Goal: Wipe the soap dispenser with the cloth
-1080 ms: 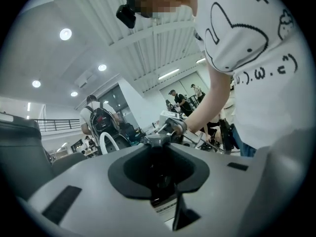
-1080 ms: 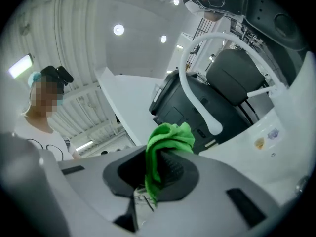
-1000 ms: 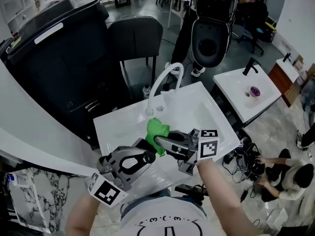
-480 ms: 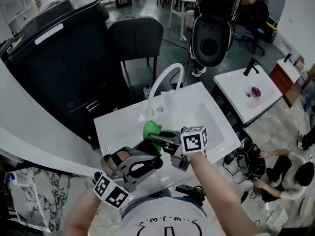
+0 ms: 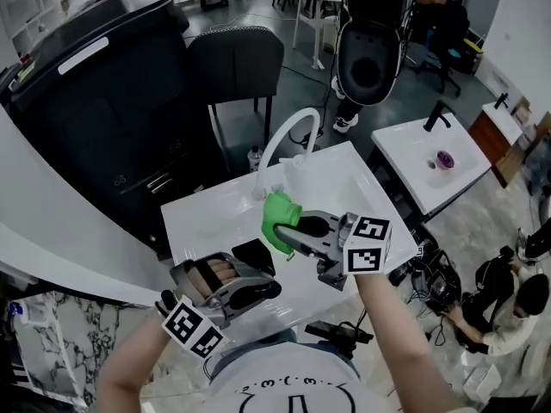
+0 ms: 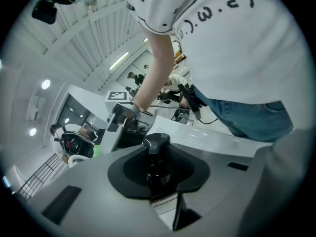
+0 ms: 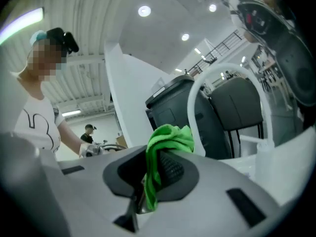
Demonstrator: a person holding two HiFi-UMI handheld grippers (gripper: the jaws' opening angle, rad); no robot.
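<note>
Over the white sink basin (image 5: pixel 215 218), head view first: the person has both tools in play in front of the white arched faucet (image 5: pixel 284 136). The left gripper (image 5: pixel 256 275) comes in low at the near edge with the black pump-top soap dispenser (image 5: pixel 255 254) at its tip. The right gripper (image 5: pixel 288 231) sits just beyond, carrying the bright green cloth (image 5: pixel 277 213) bunched at its nose. Cloth and dispenser are close, side by side, but contact between them cannot be made out from here.

Now the left gripper view: the dispenser's pump head (image 6: pixel 157 149) stands right between the pads, which are clenched on the dark body below it. A firm hold, by the look of it. Beyond, the right gripper (image 6: pixel 129 116) faces back across the sink, clear of the dispenser.

And the right gripper view: the jaws are clamped on a fold of green cloth (image 7: pixel 165 147), which spills out over the tips. Only the faucet arch shows ahead, with no dispenser against the fabric.

So where does the job stand? Both pick-ups look done: dispenser in one tool, cloth in the other. The wiping itself looks unfinished, and bringing the cloth onto the dispenser's sides is what remains.
</note>
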